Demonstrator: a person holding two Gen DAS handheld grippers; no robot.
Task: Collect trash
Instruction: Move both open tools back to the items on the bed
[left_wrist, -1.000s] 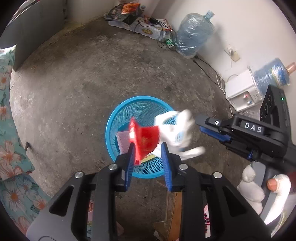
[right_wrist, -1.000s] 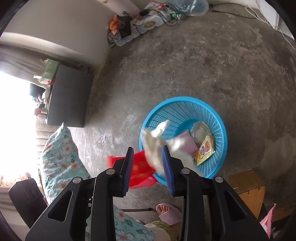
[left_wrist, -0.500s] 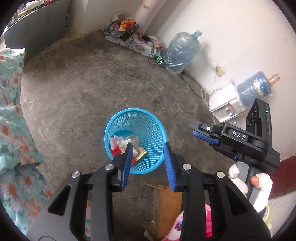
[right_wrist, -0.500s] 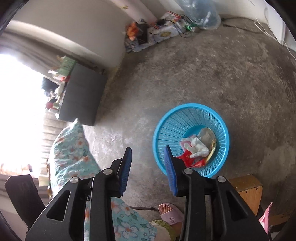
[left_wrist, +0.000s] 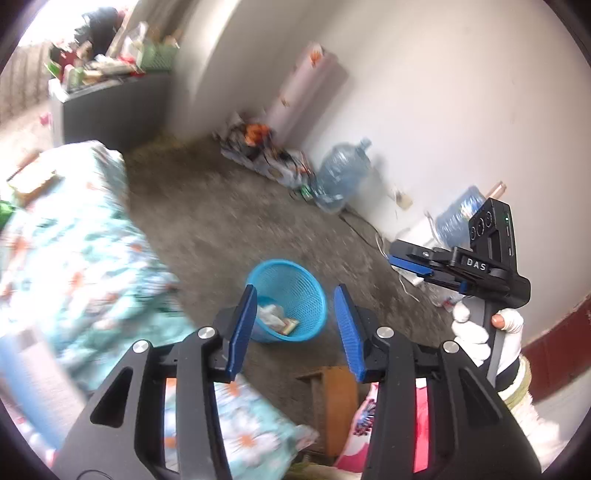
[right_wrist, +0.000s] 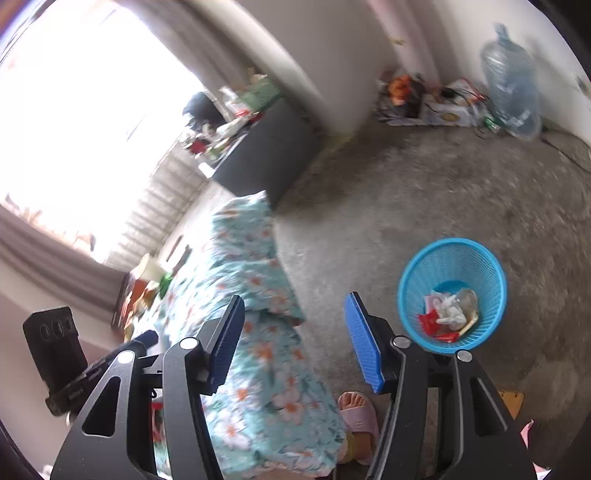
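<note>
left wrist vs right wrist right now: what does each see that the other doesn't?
Only the left wrist view: the right gripper in a white-gloved hand, a second water jug by the wall, a wooden stool.

Only the right wrist view: the bright window, a foot in a pink sandal, and the red wrapper in the basket.

Both: the blue basket with trash in it, the floral bedding, the big water jug, the dark cabinet. Both grippers' fingers are opening with nothing between them.
</note>
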